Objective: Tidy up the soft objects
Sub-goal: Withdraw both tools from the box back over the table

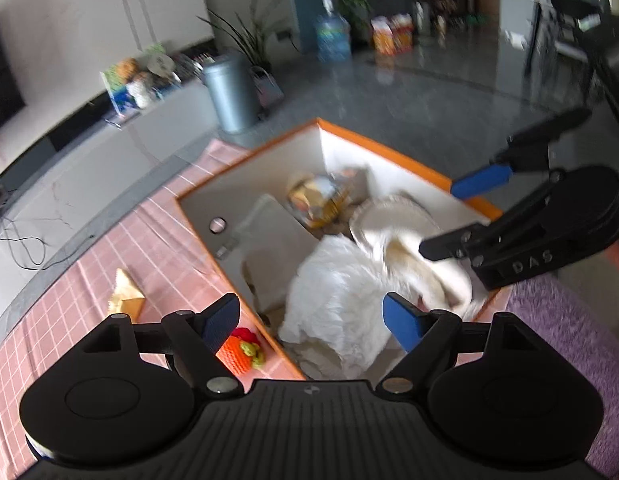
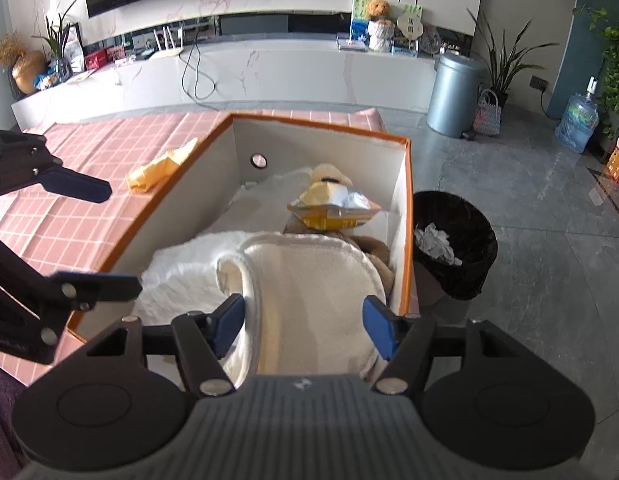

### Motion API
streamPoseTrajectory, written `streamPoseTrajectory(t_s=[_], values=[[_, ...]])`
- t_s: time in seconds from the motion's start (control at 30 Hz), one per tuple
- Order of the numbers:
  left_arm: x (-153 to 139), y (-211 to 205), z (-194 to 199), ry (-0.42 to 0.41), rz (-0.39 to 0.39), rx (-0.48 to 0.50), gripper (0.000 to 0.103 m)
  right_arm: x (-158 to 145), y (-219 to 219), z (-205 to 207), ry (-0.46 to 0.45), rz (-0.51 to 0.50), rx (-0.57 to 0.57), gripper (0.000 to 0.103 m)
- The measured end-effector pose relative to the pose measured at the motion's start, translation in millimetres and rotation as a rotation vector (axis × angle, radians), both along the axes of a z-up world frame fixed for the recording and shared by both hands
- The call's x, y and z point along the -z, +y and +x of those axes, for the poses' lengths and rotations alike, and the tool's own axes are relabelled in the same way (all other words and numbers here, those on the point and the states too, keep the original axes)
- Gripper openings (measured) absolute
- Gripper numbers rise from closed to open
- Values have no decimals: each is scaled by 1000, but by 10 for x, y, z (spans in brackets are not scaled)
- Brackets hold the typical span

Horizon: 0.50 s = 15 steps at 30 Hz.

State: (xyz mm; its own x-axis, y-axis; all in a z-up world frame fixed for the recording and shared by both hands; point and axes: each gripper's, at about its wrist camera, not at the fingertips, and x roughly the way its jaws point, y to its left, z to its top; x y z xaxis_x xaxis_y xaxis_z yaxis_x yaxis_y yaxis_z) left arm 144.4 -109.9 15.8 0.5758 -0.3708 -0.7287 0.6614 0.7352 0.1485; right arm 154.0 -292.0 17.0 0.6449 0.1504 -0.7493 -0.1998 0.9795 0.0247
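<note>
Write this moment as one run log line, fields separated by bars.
left gripper: open | right gripper: open, over cream towel | towel: in box

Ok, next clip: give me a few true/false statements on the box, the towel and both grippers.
1. The cream towel lies inside the orange-edged box. True.
2. The right gripper is shut on the towel. False: its jaws stand open on either side of it.
3. A snack bag lies in the box. True.
4. The left gripper holds the orange knitted toy. False: it is open and the toy lies on the pink cloth.
</note>
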Motion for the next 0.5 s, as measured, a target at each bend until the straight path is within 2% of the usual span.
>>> streamPoseTrajectory(t_s=[0.1, 0.27, 0.4, 0.5], values=[[-54, 154, -73, -40, -79, -31, 95, -53, 69, -61, -45, 6, 8, 66], [-89, 418, -169, -83, -159, -100, 95, -95, 266, -136, -107, -9, -9, 66], [-44, 609, -204, -73, -212, -126, 95, -100, 443, -156, -128, -55, -16, 66], [16, 777, -266, -83, -259, -192, 95, -115, 541, -182, -135, -41, -10, 66]])
